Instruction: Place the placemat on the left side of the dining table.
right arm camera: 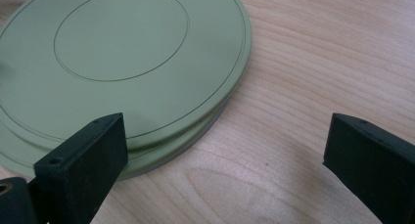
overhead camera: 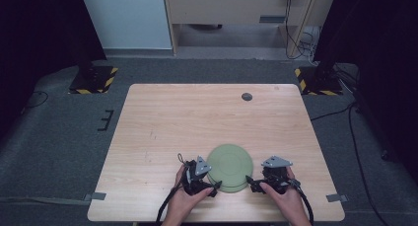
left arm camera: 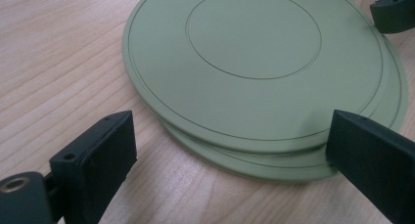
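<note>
1. Centrally, green plates [overhead camera: 229, 168] lay stacked, upside down, at the table's [overhead camera: 162, 122] six-o'clock edge;
2. left gripper [overhead camera: 213, 187] at their eight o'clock, jaws apart, empty;
3. right gripper [overhead camera: 251, 182] at four o'clock, likewise agape, equally near.

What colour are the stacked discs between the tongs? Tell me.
Pale sage green discs, each with thin engraved rings; clearest in the left gripper view.

Two stacked green plates [left arm camera: 254, 77] are seen lying on the wooden table [left arm camera: 58, 62], just ahead of the left gripper [left arm camera: 230, 150]. Its black jaws are spread wide, the near rim of the stack sitting between them. The right jaw is met by the lower plate's edge.
</note>
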Motion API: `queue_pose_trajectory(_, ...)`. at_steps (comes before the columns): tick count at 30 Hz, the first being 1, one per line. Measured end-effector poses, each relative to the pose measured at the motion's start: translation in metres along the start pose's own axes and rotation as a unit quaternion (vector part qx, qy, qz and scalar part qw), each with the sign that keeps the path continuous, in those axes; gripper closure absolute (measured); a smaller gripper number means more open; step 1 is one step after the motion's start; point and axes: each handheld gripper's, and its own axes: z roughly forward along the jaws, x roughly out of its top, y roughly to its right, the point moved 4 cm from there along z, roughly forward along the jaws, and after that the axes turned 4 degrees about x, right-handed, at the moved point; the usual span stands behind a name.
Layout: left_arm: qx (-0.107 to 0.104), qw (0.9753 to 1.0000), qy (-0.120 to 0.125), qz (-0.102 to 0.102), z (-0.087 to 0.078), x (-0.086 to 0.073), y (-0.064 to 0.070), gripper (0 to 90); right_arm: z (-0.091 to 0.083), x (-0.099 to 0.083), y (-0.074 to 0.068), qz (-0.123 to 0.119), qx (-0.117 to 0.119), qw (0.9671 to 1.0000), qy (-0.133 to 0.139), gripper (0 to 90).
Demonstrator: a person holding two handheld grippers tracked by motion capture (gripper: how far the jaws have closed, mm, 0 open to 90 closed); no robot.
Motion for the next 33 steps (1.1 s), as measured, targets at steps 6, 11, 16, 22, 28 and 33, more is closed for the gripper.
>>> queue_pose_trajectory(6,0.008,1.0,0.001,0.0,0.001,0.002,-0.003,5.0,0.003,0.003,0.001,-0.005,-0.006,1.0,0.002,2.0)
queue_pose_trajectory(11,0.009,1.0,0.002,-0.002,0.003,0.003,-0.005,5.5,0.005,0.005,0.003,0.0,-0.007,1.0,0.003,1.7)
queue_pose_trajectory(16,0.014,0.9999,-0.001,-0.004,0.006,0.005,-0.007,4.3,0.006,0.005,0.005,0.001,-0.013,0.9999,0.005,3.0)
queue_pose_trajectory(22,0.025,0.9996,0.005,0.009,0.001,0.004,-0.006,7.1,0.005,0.006,0.005,0.005,-0.015,0.9999,0.007,5.0)
queue_pose_trajectory(28,0.038,0.9993,0.002,-0.007,-0.003,0.003,-0.018,10.2,0.004,0.005,0.005,0.005,-0.013,0.9999,0.007,5.2)
queue_pose_trajectory(33,0.034,0.9994,-0.005,-0.006,-0.005,0.0,-0.02,10.2,0.004,0.005,0.004,0.004,-0.012,0.9999,0.006,5.2)
